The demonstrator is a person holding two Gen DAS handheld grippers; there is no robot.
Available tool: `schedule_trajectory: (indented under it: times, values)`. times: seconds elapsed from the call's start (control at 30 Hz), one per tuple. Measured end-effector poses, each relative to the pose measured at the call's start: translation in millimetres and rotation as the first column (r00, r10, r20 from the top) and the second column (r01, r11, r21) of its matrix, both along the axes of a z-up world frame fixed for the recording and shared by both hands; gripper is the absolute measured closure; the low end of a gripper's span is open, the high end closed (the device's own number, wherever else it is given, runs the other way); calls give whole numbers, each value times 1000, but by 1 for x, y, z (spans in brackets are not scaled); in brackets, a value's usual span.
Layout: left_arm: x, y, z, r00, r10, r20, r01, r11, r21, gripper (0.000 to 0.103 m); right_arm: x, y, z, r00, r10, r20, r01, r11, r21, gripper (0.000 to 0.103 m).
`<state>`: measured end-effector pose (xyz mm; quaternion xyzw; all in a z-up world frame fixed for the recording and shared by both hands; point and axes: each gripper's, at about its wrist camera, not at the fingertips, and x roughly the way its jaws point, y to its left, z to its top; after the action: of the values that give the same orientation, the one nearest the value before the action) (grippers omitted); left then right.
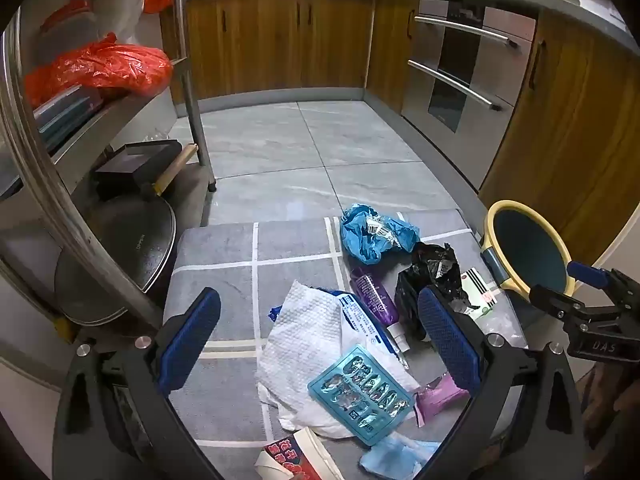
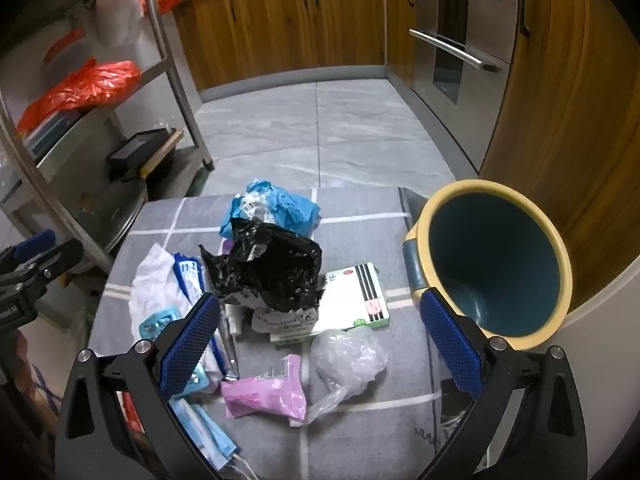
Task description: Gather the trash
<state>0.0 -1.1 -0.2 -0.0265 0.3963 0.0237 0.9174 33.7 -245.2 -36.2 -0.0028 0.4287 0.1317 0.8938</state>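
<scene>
Where crumpled, black wrapper [image 2: 268, 268] glistens.

Your trash sits heaped on a mat [image 2: 360, 432] at the lower centre of both frames, the tiled floor [image 1: 280, 152] behind it. In the right wrist view, a crumpled bag [image 2: 268, 268] lies mid-frame atop a flat box [image 2: 360, 300], another crumpled bag [image 2: 276, 208] just behind it. A paper towel [image 2: 152, 280] lies to their left; a pouch [image 2: 264, 392] and a plastic wad [image 2: 348, 356] lie side by side below. The bin [image 2: 496, 264] tilts at the mat's right edge. A shelf rack [image 1: 72, 160] stands at left, cabinets [image 1: 280, 40] across the top.
</scene>
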Motion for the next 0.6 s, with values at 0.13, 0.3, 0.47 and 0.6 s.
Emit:
schedule_trajectory:
  times: [0.13, 0.3, 0.47, 0.6]
  values:
    - [0, 1, -1, 1000, 0, -5, 0, 1000, -17, 5, -1, 0, 1, 1000, -9, 13, 9, 1000, -14, 4]
    - [1, 5, -1, 1000, 3, -3, -3, 1000, -28, 5, -1, 1, 0, 1000, -15, 9, 15, 1000, -5, 4]
    - [-5, 6, 0, 1000, -2, -5, 2, 1000, -7, 5, -1, 2, -1, 1000, -10, 14, 10, 1000, -14, 4]
    - [-6, 6, -1, 1000, -2, -5, 2, 1000, -6, 5, -1, 1, -1, 1000, -8, 14, 9, 1000, -13, 4]
